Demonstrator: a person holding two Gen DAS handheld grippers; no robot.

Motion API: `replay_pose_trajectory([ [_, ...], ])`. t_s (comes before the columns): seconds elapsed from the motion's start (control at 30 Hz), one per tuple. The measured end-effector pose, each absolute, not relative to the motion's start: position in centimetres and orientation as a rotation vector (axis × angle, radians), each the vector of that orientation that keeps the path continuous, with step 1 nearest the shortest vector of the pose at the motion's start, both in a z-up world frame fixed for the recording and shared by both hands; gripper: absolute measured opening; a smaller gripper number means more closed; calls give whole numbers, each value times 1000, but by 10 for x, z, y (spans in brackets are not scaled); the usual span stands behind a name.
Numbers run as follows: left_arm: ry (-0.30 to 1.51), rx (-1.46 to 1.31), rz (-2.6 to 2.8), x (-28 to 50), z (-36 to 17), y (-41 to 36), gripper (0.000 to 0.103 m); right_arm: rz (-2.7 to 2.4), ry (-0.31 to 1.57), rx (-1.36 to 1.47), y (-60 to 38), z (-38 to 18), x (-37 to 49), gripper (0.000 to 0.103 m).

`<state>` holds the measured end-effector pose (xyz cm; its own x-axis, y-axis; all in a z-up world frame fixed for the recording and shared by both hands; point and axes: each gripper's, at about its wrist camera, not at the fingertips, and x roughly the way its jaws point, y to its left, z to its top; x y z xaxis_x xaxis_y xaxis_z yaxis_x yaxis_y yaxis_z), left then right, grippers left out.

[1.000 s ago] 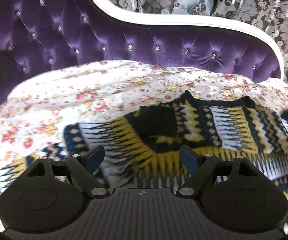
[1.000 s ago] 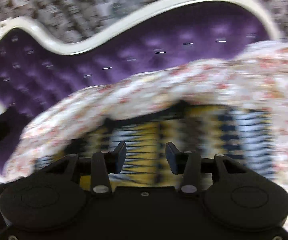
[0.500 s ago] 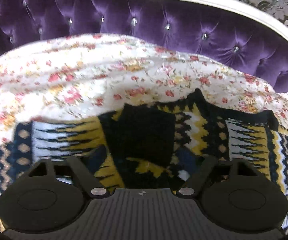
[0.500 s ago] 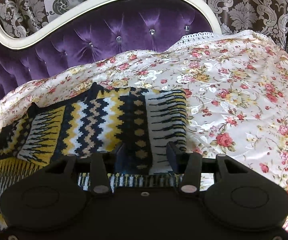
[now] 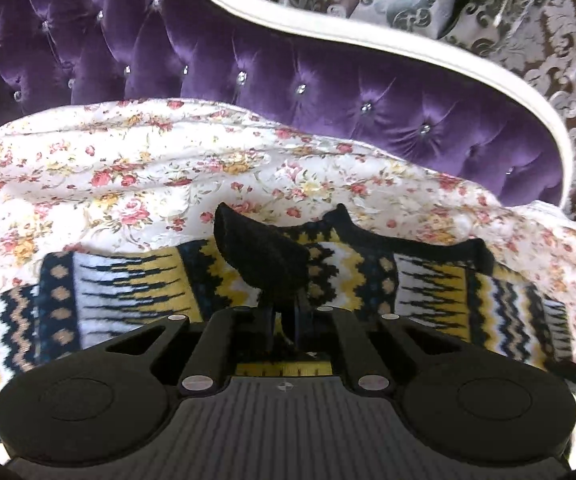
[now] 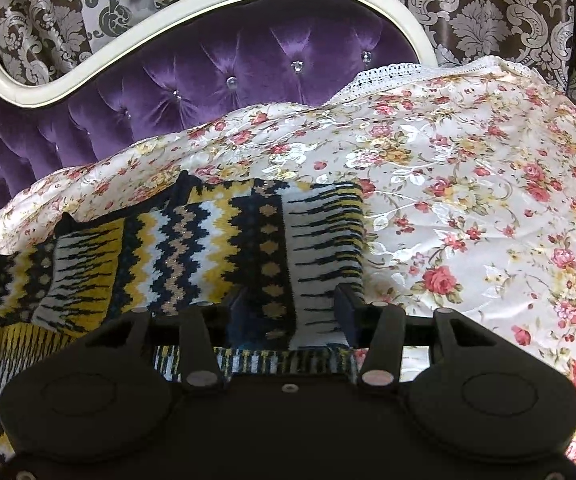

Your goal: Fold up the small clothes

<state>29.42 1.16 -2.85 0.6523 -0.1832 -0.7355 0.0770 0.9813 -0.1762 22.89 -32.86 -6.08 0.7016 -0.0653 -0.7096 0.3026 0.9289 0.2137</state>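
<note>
Garment: yellow, white and navy zigzag-patterned knitted sweater (image 5: 136, 288) is spread flat on the cream floral bedspread (image 5: 136, 168), near the purple tufted velvet headboard (image 5: 328, 92).
Left gripper (image 5: 284, 316): jaws are drawn nearly together, pinched on the sweater's black ribbed cuff (image 5: 260, 252) — the cuff is raised into a peak above the knit.
Right gripper (image 6: 292, 310): jaws are held wide, with the sweater's folded sleeve (image 6: 312, 240) lying between the fingers — no clamping is seen.
Sleeve edge: it is laid along the bedspread on the right side.
Background: brown damask curtain (image 6: 508, 8) is hung behind the headboard.
</note>
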Motion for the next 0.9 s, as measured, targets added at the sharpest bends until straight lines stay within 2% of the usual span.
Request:
replay_pose_trajectory([
  [0.1, 886, -83, -135, 293, -38, 10, 9, -212, 780, 330, -330, -62, 230, 56],
  [0.2, 929, -49, -104, 298, -60, 10, 15, -216, 785, 305, -327, -62, 231, 56],
  [0.23, 938, -33, -106, 299, -66, 10, 21, -217, 784, 297, -326, -62, 231, 56],
  [0.27, 933, -7, -96, 298, -70, 10, 32, -216, 780, 295, -325, -60, 230, 59],
  [0.3, 904, 23, -91, 295, -71, 9, 36, -212, 771, 298, -326, -59, 229, 66],
  [0.33, 887, 45, -91, 292, -71, 10, 46, -210, 762, 300, -326, -57, 228, 71],
  [0.37, 880, 54, -106, 290, -70, 11, 52, -209, 752, 301, -326, -55, 228, 79],
  [0.4, 875, 37, -131, 287, -69, 14, 53, -207, 740, 301, -326, -52, 227, 81],
  [0.47, 875, -34, -177, 283, -64, 23, 66, -212, 729, 300, -325, -49, 226, 85],
  [0.53, 879, -98, -187, 279, -61, 32, 68, -214, 723, 301, -323, -46, 225, 93],
  [0.9, 806, -38, -57, 230, -33, 65, 68, -186, 674, 244, -302, -25, 214, 95],
])
